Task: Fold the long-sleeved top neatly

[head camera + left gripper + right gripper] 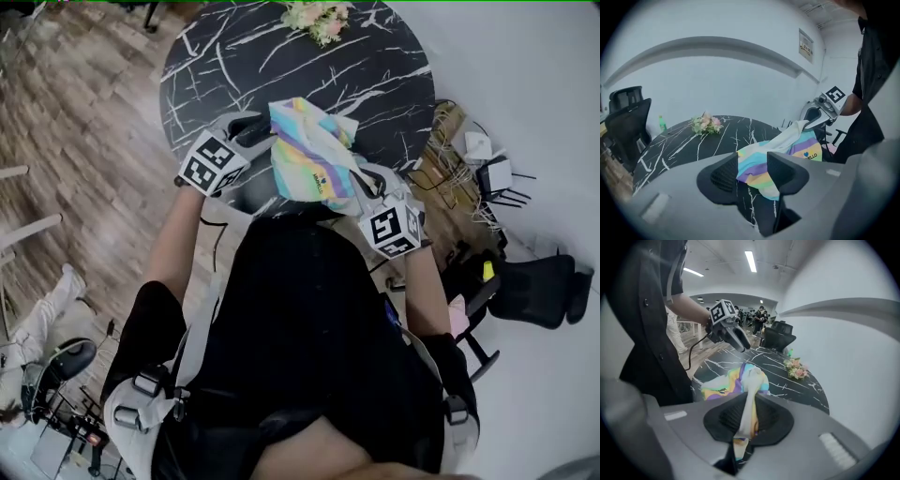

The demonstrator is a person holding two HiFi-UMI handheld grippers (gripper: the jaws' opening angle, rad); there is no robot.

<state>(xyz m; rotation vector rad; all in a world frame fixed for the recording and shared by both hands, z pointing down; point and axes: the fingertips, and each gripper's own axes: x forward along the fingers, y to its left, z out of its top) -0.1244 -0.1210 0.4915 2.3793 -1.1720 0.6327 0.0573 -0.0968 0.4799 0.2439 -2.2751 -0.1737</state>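
Observation:
The long-sleeved top (309,155), striped in pastel colours, hangs bunched and lifted over the near edge of the round black marble table (281,56). My right gripper (364,178) is shut on a white fold of the top (722,385); the cloth runs up between its pads (751,401). At the top's left edge is my left gripper (262,131). Its jaws (752,164) stand apart with the striped cloth (797,145) between them, and the pads do not press it. Each gripper view shows the other gripper, the right gripper (808,123) and the left gripper (745,345).
A bunch of flowers (319,19) lies at the table's far side, with a green bottle (662,123) near it. Black office chairs (534,291) and cables with white devices (478,159) are on the floor at the right. Another chair (626,122) stands by the table. People (759,315) stand far off.

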